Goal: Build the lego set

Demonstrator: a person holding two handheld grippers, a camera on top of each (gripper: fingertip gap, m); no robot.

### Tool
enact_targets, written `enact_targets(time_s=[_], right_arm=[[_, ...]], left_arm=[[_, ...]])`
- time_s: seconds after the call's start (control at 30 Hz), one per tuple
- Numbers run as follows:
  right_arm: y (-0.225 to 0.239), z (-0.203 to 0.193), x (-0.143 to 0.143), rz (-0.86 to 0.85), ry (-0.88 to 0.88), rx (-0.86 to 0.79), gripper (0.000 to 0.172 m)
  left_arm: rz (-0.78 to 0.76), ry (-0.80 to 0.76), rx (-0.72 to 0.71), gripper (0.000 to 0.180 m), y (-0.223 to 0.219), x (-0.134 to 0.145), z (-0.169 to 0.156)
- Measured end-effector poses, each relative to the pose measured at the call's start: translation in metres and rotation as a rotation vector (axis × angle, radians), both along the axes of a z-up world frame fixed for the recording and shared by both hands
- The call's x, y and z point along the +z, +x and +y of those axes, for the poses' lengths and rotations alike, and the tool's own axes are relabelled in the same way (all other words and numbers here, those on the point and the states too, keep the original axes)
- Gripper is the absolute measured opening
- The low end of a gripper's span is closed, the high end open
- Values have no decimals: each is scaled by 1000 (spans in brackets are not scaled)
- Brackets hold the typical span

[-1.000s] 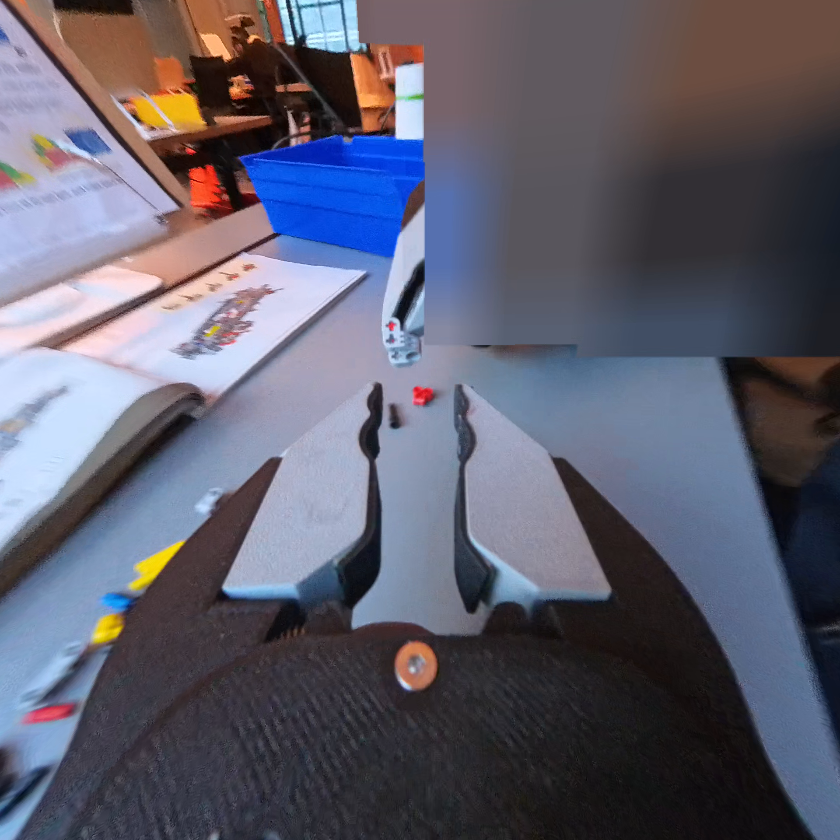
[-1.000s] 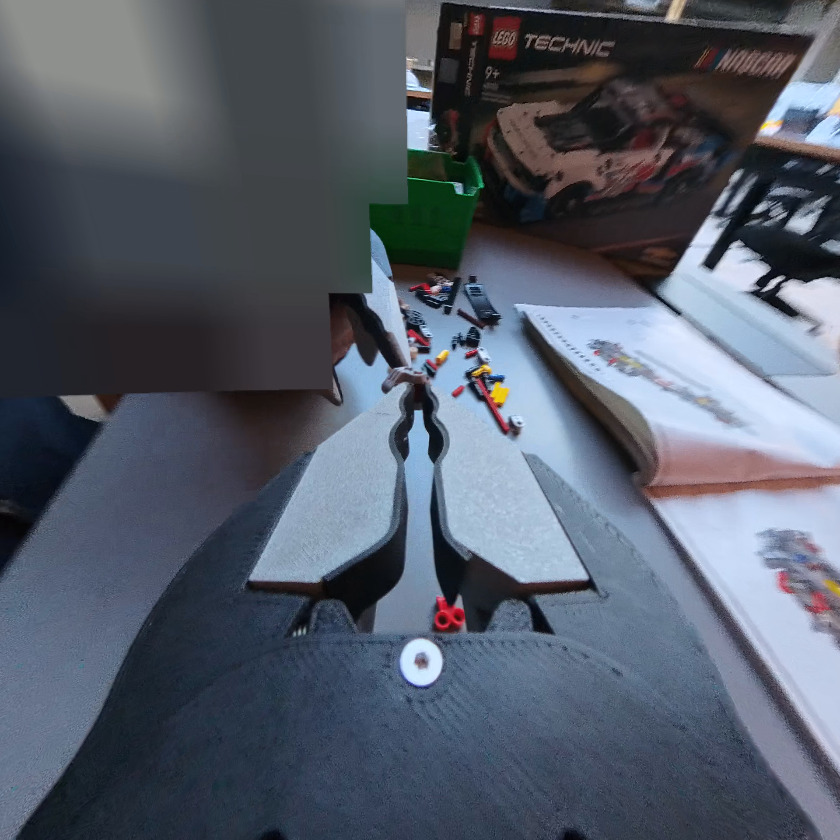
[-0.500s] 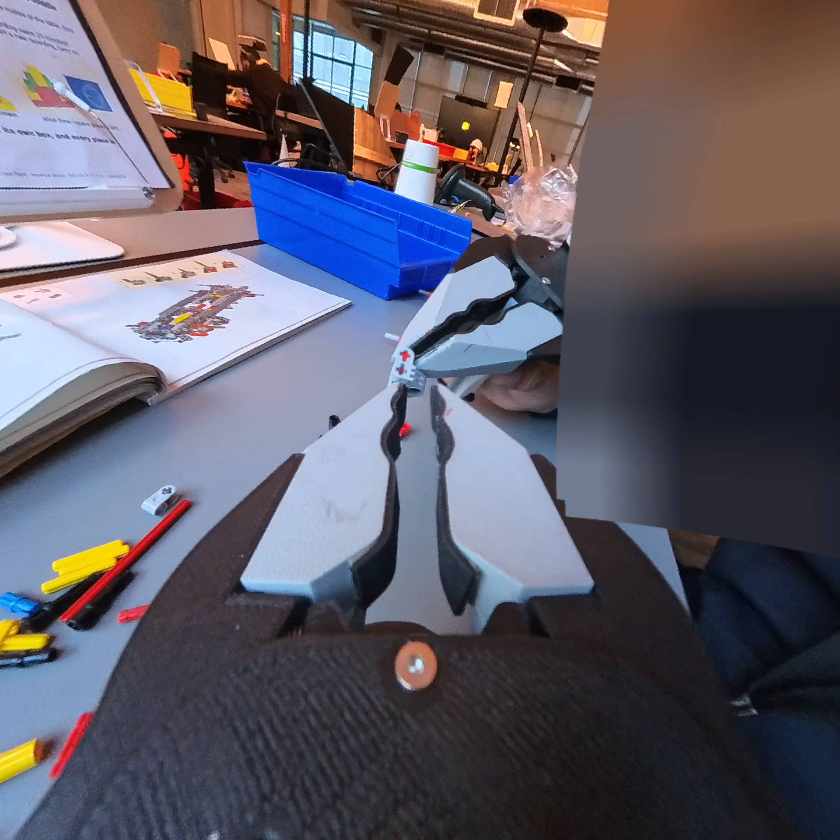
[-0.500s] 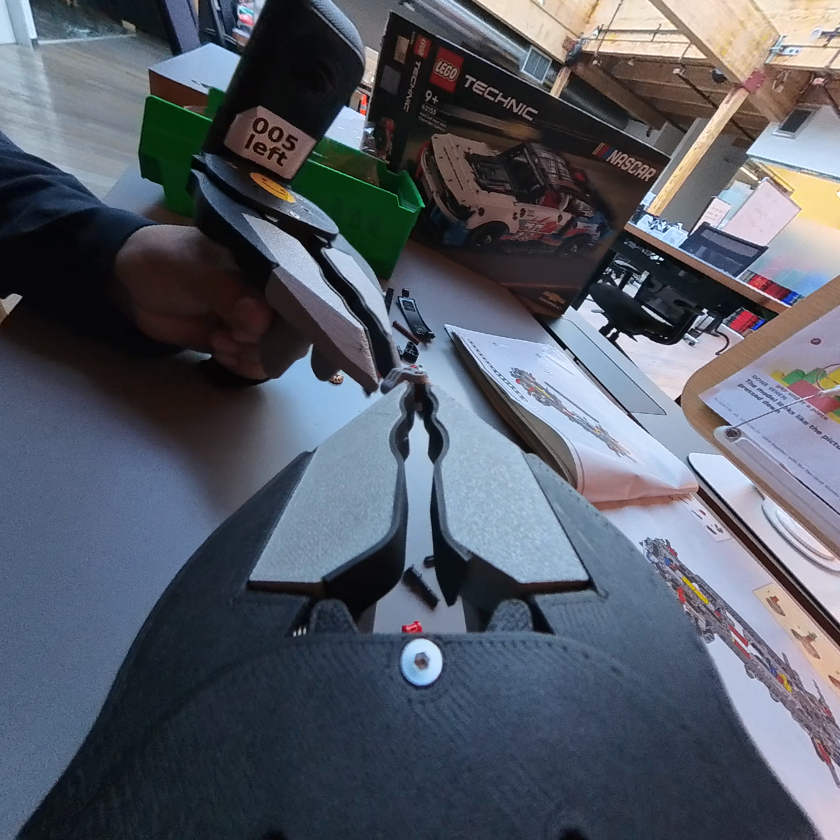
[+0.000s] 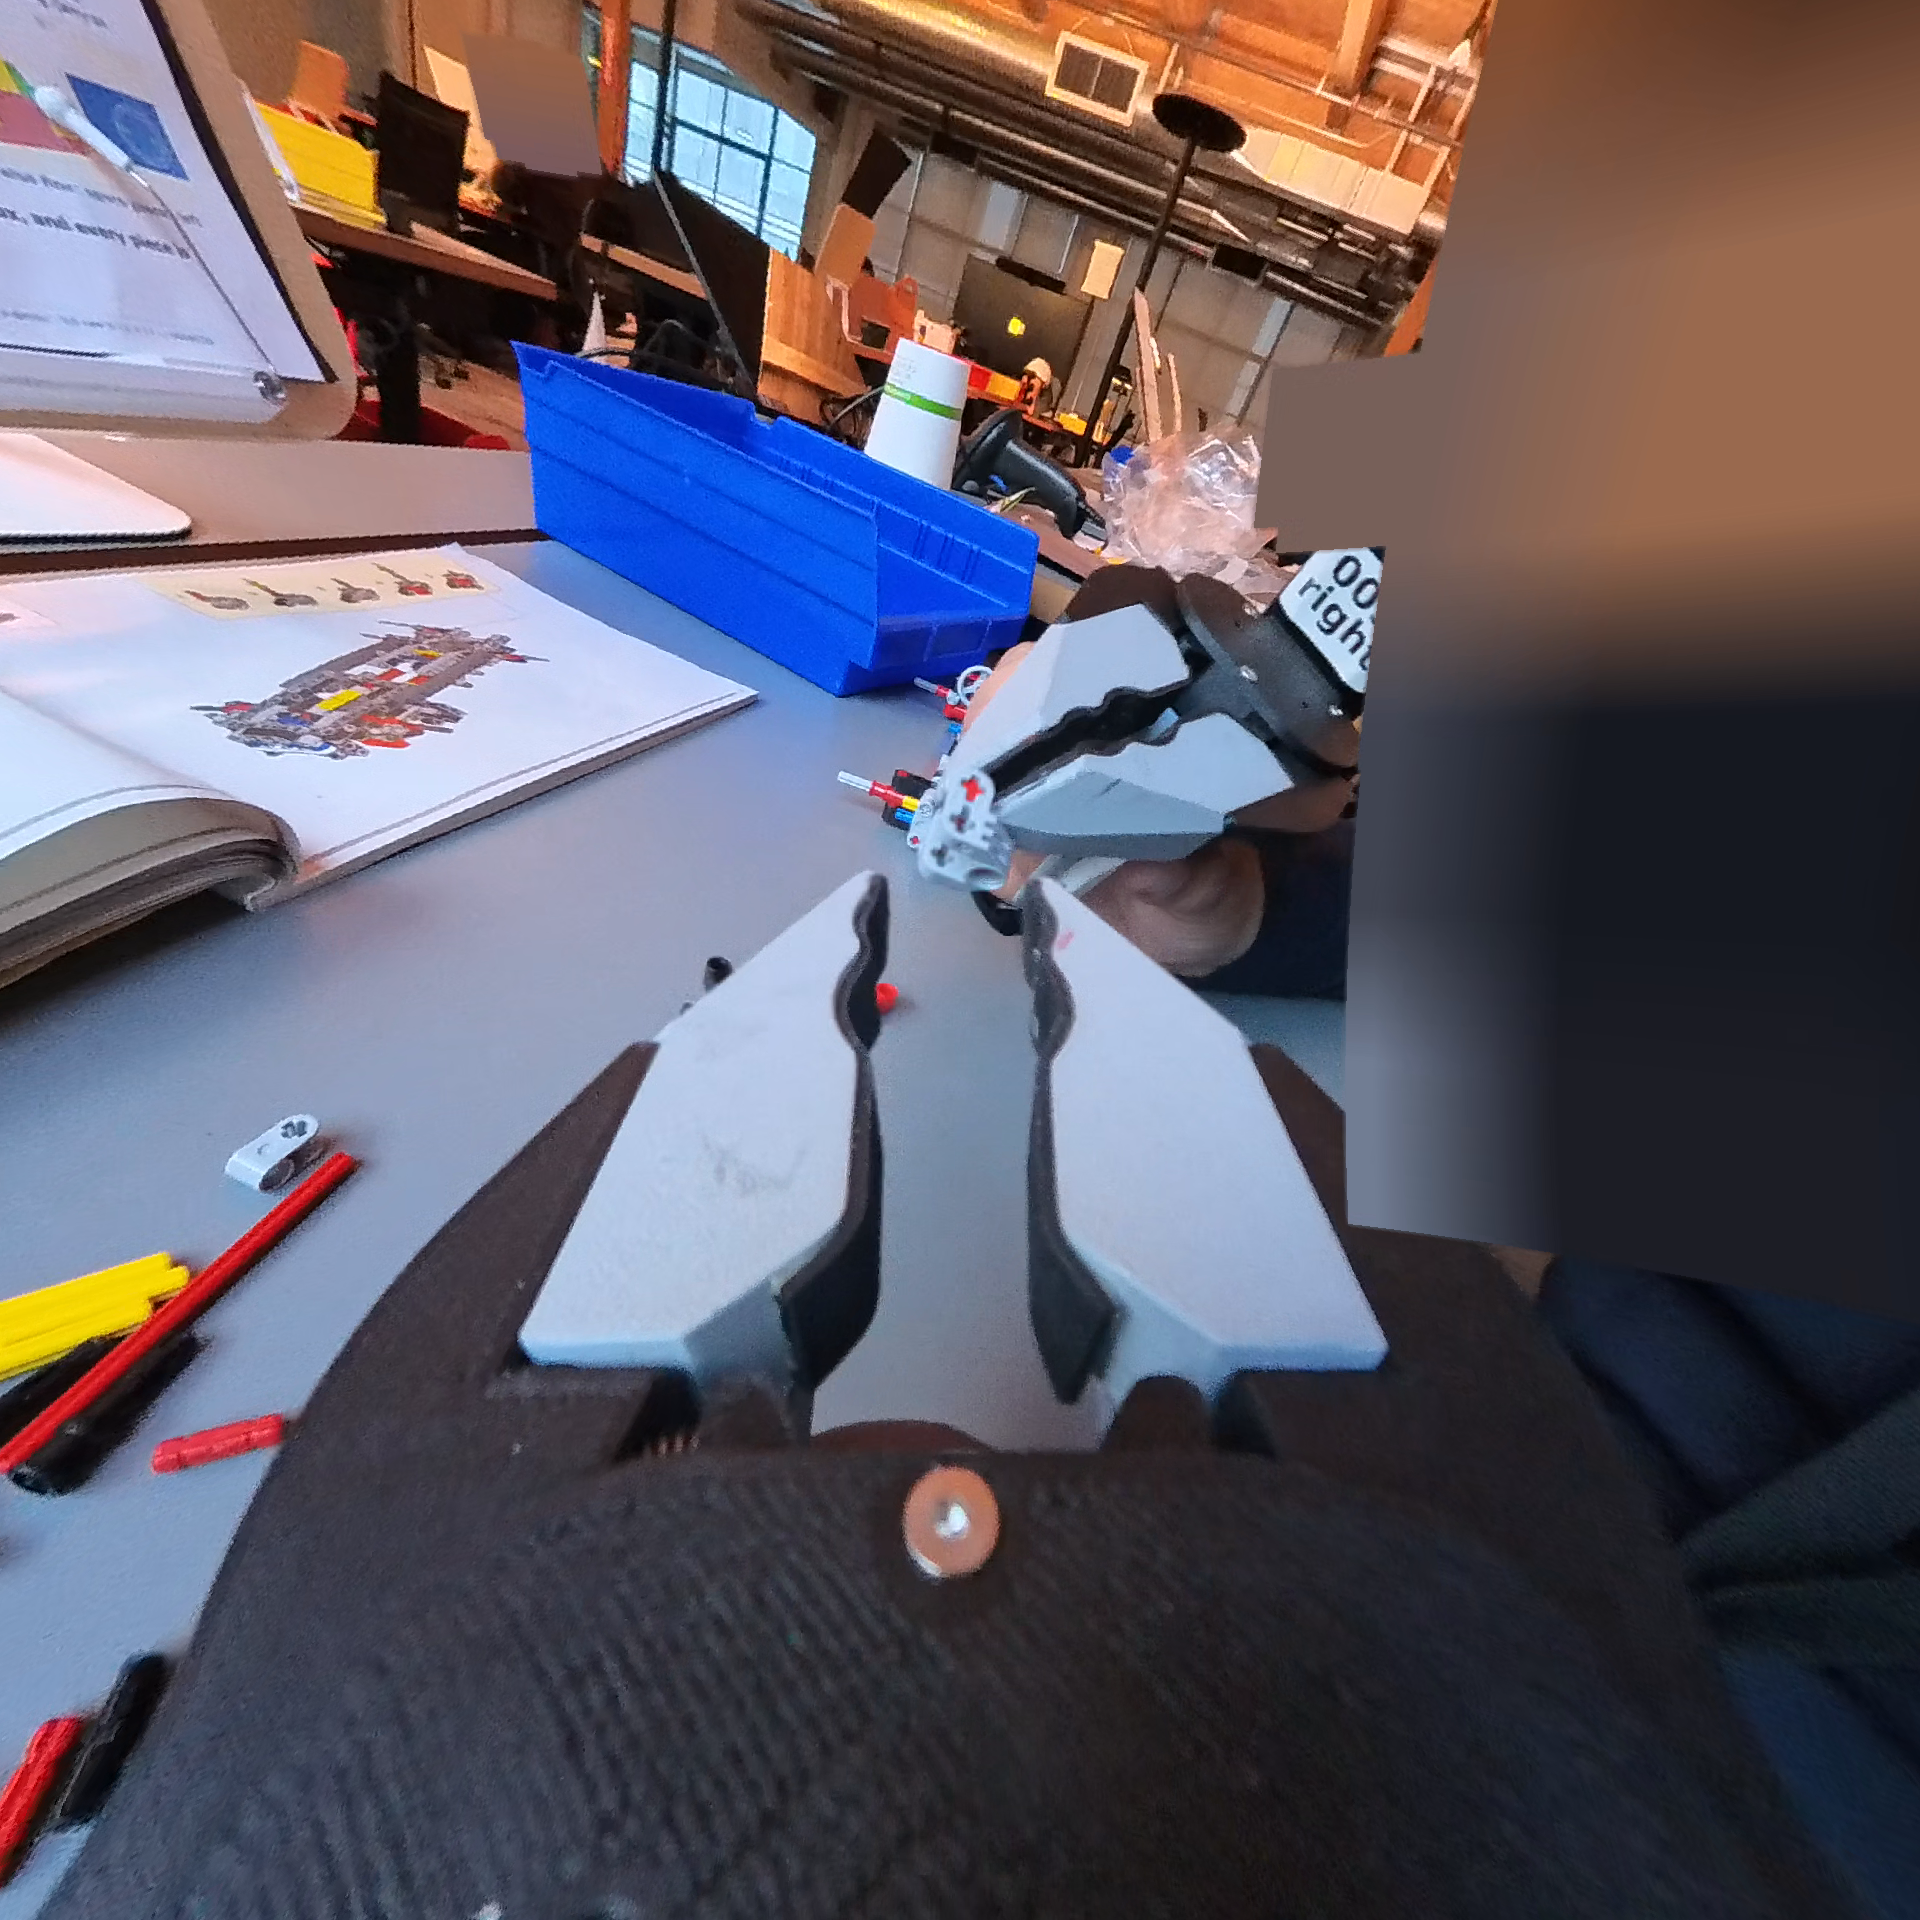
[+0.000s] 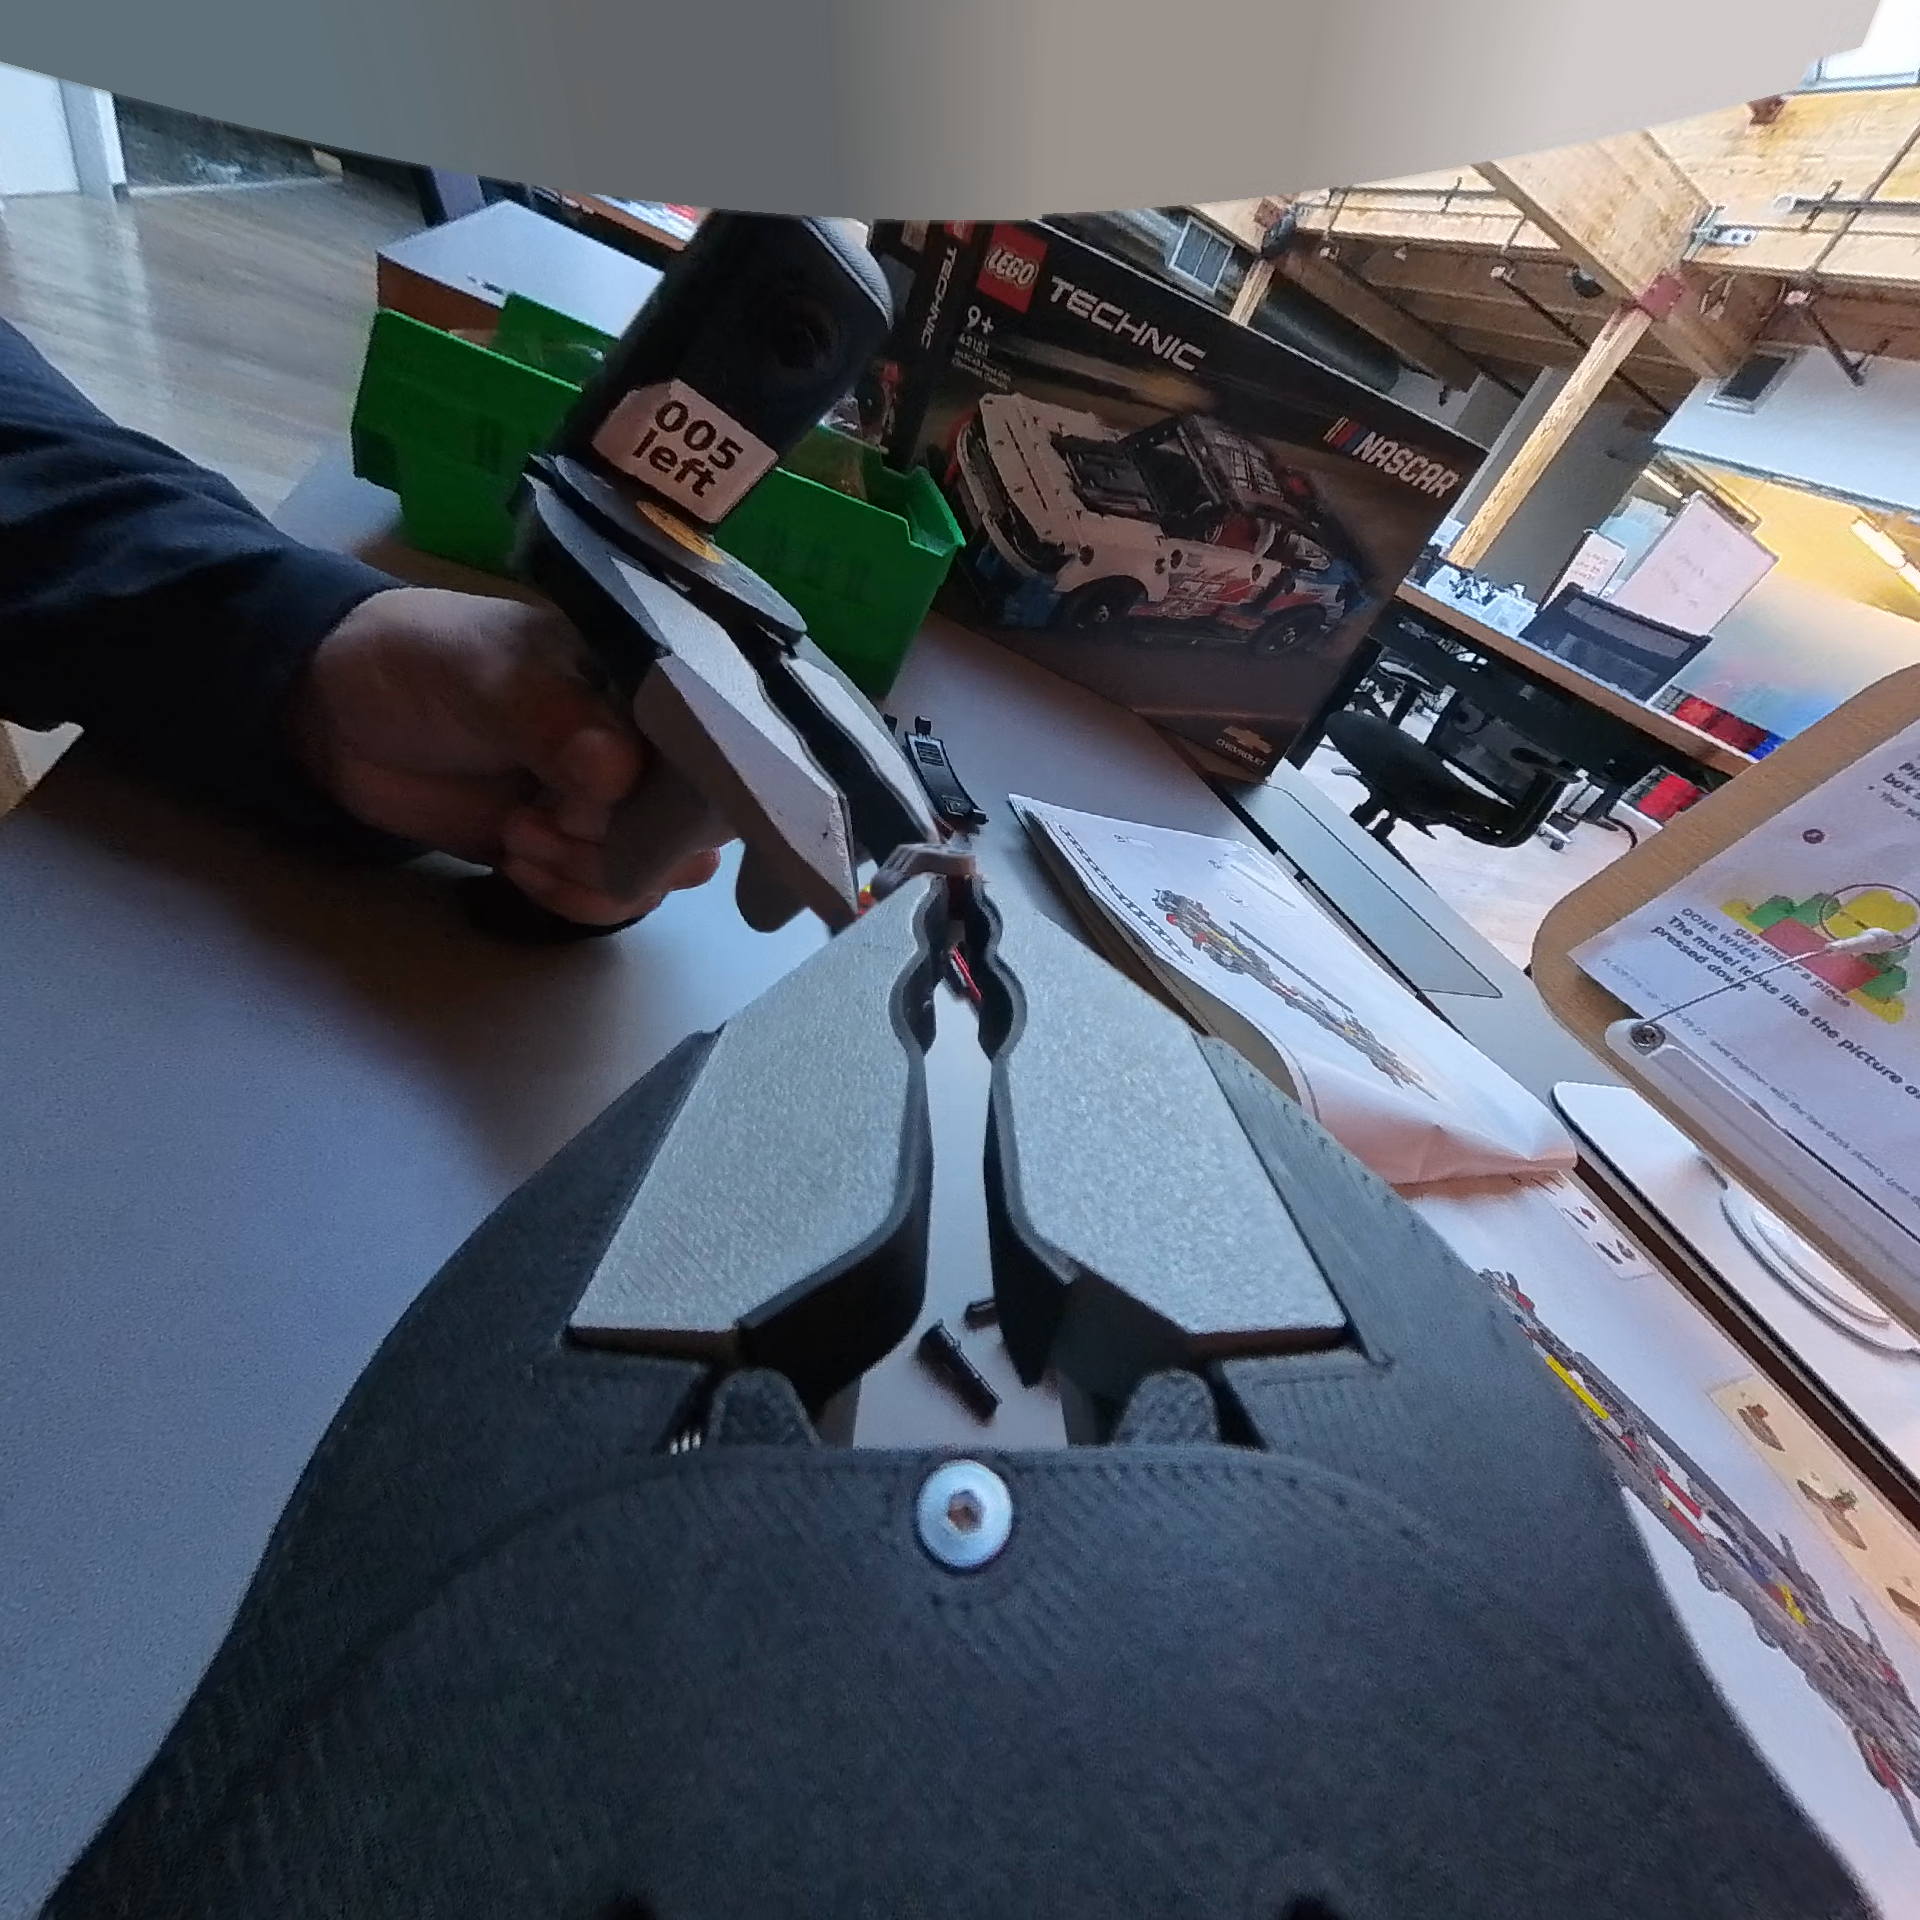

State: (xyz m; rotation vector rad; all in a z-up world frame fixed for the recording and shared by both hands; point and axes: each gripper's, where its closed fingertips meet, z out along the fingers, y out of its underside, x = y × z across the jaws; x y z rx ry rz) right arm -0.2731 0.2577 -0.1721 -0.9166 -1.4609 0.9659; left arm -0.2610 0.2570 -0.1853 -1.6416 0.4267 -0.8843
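At frame centre, right gripper [image 5: 961,821] clenches a grey beam [image 5: 961,831]; left gripper [image 5: 951,914], jaws released, could perhaps knock it loose.

Our right gripper [image 6: 954,904] pinches a small grey toy-brick piece [image 6: 928,860] at its fingertips, the jaws closed on it. Just beside it, the left gripper [image 6: 883,831], held in a hand [image 6: 468,748], points its tips at that piece. Beyond lie an open instruction booklet [image 6: 1268,987], a green bin [image 6: 831,551] and a boxed car kit [image 6: 1174,488] on the grey table [image 6: 260,1091]. Small black pins [image 6: 956,1366] rest under our fingers.
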Motion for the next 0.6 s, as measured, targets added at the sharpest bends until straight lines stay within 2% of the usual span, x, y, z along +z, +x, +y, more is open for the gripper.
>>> enact_targets(time_s=[0.2, 0.37, 0.47, 0.6], right_arm=[[-2, -6, -4, -18, -30, 38, 0], [1, -6, 0, -2, -111, 81, 0], [0, -11, -3, -18, -157, 126, 0], [2, -13, 1, 0, -157, 142, 0]], left_arm=[[58, 93, 20, 19, 1, 7, -3], [246, 215, 79, 15, 4, 6, -4], [346, 280, 111, 20, 7, 5, -5], [373, 311, 123, 16, 7, 8, -6]])
